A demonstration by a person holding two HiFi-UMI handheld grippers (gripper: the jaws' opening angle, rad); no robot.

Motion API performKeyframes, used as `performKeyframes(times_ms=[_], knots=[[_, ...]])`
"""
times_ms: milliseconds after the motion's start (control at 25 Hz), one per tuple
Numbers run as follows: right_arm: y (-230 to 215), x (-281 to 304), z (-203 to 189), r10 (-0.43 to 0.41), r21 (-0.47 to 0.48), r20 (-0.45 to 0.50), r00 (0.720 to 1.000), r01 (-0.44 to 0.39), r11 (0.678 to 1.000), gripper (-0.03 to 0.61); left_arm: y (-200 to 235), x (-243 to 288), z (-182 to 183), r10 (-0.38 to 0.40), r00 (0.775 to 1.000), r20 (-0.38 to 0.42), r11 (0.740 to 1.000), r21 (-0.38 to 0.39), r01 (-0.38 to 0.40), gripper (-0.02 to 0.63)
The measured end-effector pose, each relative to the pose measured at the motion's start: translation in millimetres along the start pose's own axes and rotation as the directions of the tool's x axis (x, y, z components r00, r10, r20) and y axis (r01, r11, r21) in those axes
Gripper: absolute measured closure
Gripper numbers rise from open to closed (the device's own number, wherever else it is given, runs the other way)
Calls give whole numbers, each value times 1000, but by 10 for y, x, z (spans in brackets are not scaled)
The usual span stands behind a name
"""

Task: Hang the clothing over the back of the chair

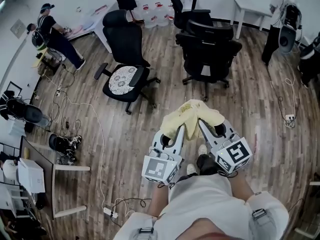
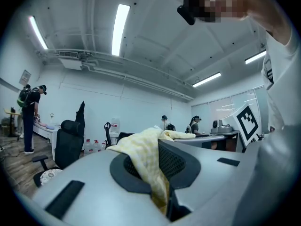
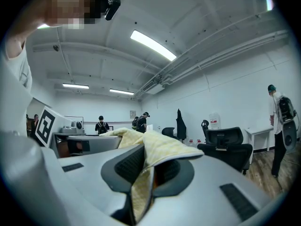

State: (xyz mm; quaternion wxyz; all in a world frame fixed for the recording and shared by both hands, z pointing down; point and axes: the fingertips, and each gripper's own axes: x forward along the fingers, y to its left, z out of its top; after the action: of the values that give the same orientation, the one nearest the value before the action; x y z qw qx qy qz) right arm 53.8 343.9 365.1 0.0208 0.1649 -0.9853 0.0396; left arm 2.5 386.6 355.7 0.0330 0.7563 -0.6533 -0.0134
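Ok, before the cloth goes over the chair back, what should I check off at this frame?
1. Left gripper shut on yellow cloth: ok.
2. Right gripper shut on the cloth: ok.
3. Cloth hanging off the floor: ok.
4. Cloth spread out between the grippers: not ok, it is bunched.
5. Black chair ahead, nothing on its back: ok.
6. Cloth at the chair back: not ok, the chair stands apart, further ahead.
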Motion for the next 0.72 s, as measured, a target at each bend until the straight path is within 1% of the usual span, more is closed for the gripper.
performKeyframes(times_ms=[360, 720], knots=[[-328, 338, 1, 32, 15, -6, 999, -32, 999, 516, 286, 385, -3, 37, 999, -9, 999, 2, -37, 569], [-885, 602, 54, 57, 34, 5, 998, -57, 998, 515, 459, 983, 40, 73, 997, -16, 997, 20, -73, 569]])
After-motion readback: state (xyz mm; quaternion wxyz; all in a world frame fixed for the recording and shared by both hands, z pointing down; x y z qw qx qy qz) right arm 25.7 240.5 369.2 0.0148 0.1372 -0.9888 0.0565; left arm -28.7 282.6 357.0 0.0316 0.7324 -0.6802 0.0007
